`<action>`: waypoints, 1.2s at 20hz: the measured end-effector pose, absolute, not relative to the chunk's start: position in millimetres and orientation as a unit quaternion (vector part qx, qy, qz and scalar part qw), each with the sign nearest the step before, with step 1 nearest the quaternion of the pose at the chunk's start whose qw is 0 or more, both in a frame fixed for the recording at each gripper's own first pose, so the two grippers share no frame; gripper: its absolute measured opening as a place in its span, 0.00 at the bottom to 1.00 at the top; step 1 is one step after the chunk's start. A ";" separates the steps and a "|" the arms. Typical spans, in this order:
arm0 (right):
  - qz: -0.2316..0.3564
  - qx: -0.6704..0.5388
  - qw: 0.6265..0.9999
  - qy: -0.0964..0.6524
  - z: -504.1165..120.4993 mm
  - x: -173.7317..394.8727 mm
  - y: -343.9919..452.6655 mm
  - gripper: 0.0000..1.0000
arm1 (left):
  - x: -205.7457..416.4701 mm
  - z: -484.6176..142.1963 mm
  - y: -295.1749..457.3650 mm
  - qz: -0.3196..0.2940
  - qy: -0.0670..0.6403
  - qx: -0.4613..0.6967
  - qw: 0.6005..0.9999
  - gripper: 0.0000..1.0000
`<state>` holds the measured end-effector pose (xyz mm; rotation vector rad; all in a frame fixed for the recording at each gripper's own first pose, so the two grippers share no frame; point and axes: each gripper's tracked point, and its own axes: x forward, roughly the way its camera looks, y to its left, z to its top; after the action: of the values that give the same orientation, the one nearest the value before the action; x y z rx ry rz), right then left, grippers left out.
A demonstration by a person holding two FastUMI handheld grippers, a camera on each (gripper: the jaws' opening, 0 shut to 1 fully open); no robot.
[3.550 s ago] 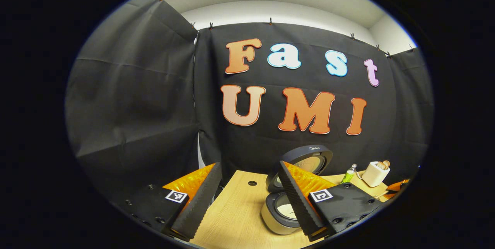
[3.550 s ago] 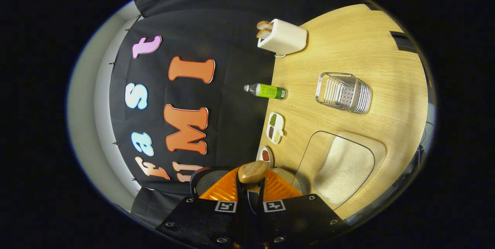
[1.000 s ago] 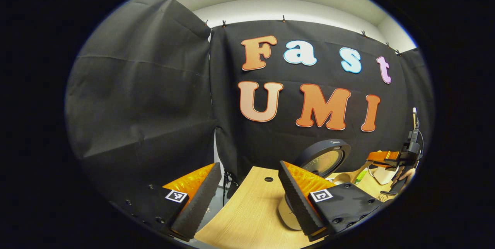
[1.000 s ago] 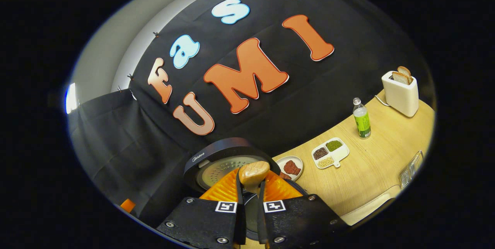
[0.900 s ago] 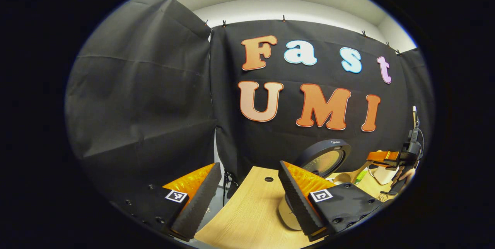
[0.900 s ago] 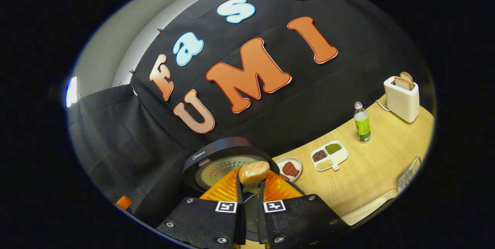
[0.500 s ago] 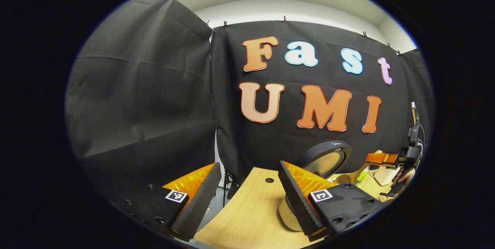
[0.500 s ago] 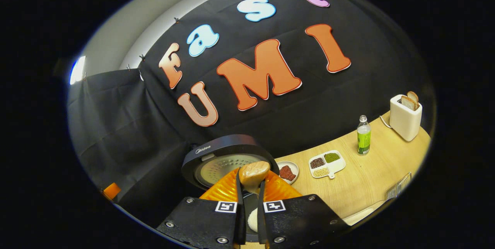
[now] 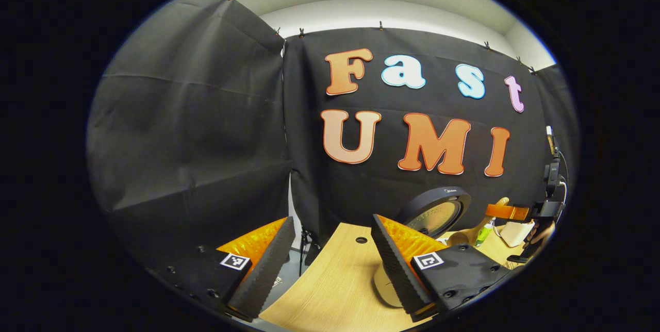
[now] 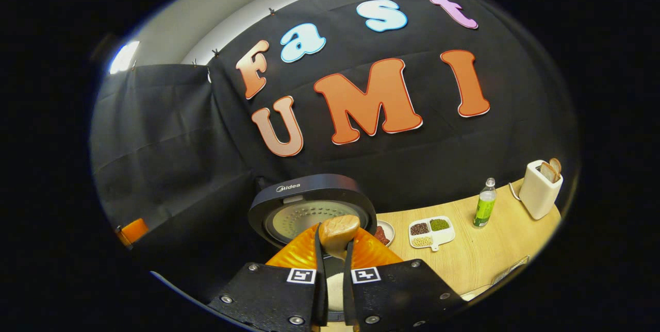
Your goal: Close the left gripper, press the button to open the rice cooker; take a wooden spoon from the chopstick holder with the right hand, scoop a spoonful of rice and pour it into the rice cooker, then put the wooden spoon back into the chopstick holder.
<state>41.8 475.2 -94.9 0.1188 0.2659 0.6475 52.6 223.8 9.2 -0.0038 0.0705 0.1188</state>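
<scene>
The tabletop (image 10: 495,254) runs pale and wood-grained along the booth wall in my right gripper view, and its near left corner shows in my left gripper view too. On it stands the rice cooker (image 10: 312,208) with its round dark lid tipped up and open; below the lid, between my right fingers, I can see a patch of white rice in the pot. My left gripper (image 9: 330,260) sits low beside the cooker with its jaws spread wide and nothing between them. My right gripper (image 10: 334,249) is over the cooker's mouth, jaws clenched on the wooden spoon (image 10: 337,231), whose bowl pokes out just past the fingertips in front of the lid. In the left gripper view I can see that gripper off to the right past the lid. Further right along the tabletop stand a white toaster (image 10: 539,190) with bread in it, a green bottle (image 10: 483,211), a divided dish (image 10: 432,233) of beans and a small plate (image 10: 384,233) just beside the cooker.
</scene>
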 end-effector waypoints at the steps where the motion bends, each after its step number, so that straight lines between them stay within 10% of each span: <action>1: 0.321 0.051 0.937 0.130 -94.9 39.6 477.0 0.11 | 51.2 9.0 223.8 0.059 0.035 -0.001 0.998 0.98; 24: 0.333 -0.005 0.935 0.120 -98.2 26.5 450.8 0.11 | 45.5 10.6 221.3 0.061 0.028 -0.001 0.998 1.00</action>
<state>26.5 450.8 -98.2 -0.0106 0.2444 0.6800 45.5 221.3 10.6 -0.0028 0.0565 0.1212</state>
